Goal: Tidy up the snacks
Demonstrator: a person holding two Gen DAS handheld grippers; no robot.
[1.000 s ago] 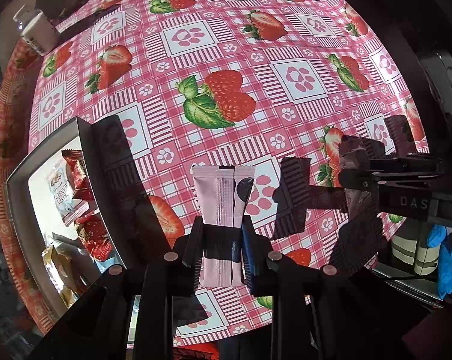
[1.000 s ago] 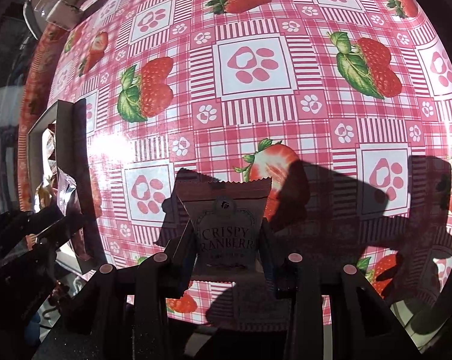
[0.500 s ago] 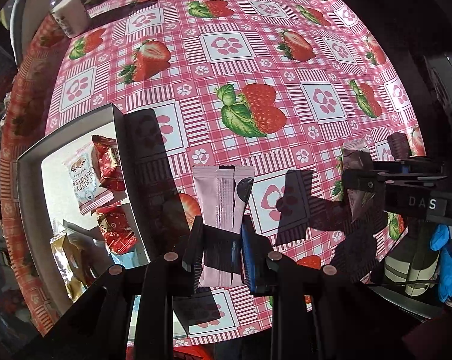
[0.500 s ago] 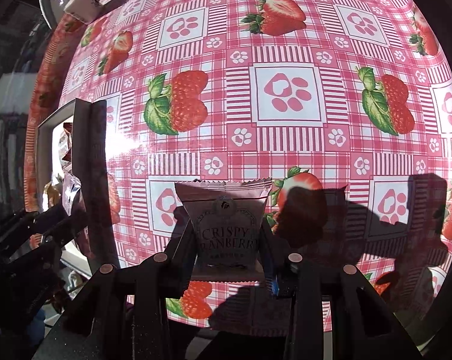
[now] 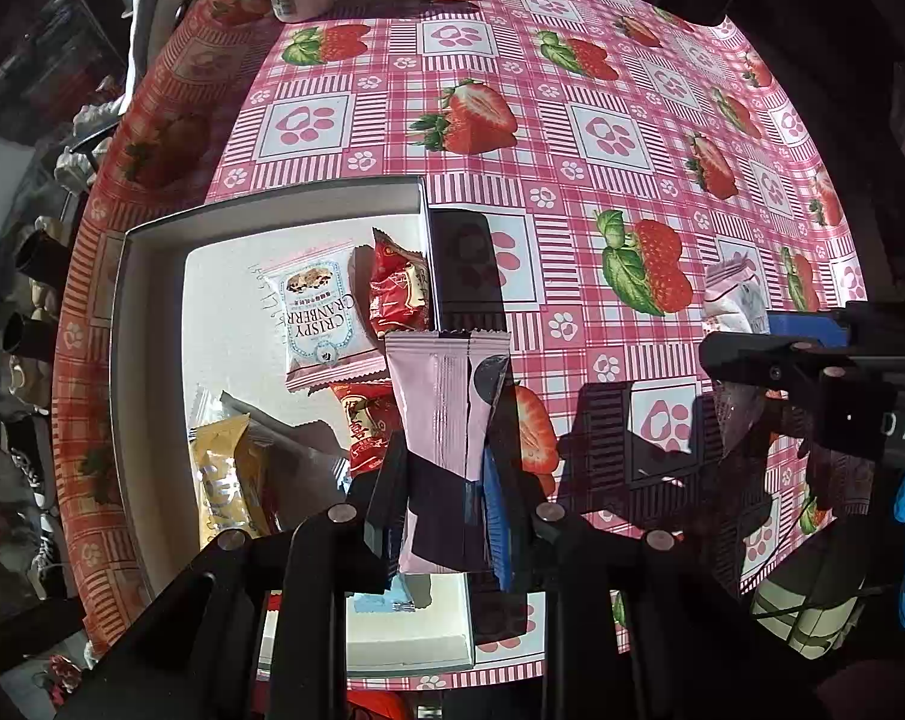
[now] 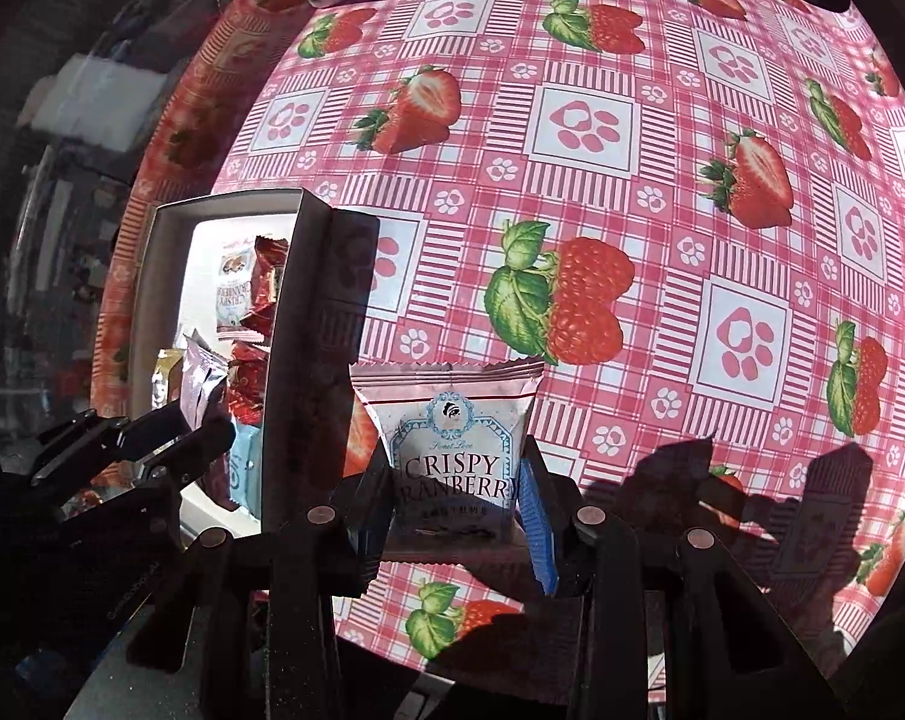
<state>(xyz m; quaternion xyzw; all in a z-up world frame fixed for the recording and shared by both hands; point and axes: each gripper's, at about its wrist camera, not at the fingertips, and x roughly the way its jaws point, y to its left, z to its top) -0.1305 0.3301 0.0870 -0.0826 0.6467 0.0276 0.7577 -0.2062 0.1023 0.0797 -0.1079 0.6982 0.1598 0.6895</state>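
We see the strawberry tablecloth (image 5: 572, 192) covering the table, with the white box (image 5: 152, 360) near its left edge and much free cloth on the right. Only the left wrist view shows the box's inside fully: a Crispy Cranberry packet (image 5: 320, 315), red wrappers (image 5: 398, 294) and a yellow one (image 5: 221, 480). Our left gripper (image 5: 437, 498) pinches a pink sachet (image 5: 446, 408) above the box's right wall, and our right gripper (image 6: 452, 510) pinches a Crispy Cranberry pack (image 6: 452, 450) over the cloth, just beside the box.

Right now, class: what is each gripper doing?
Left gripper: shut on the pink stick sachet.
Right gripper: shut on the Crispy Cranberry packet.
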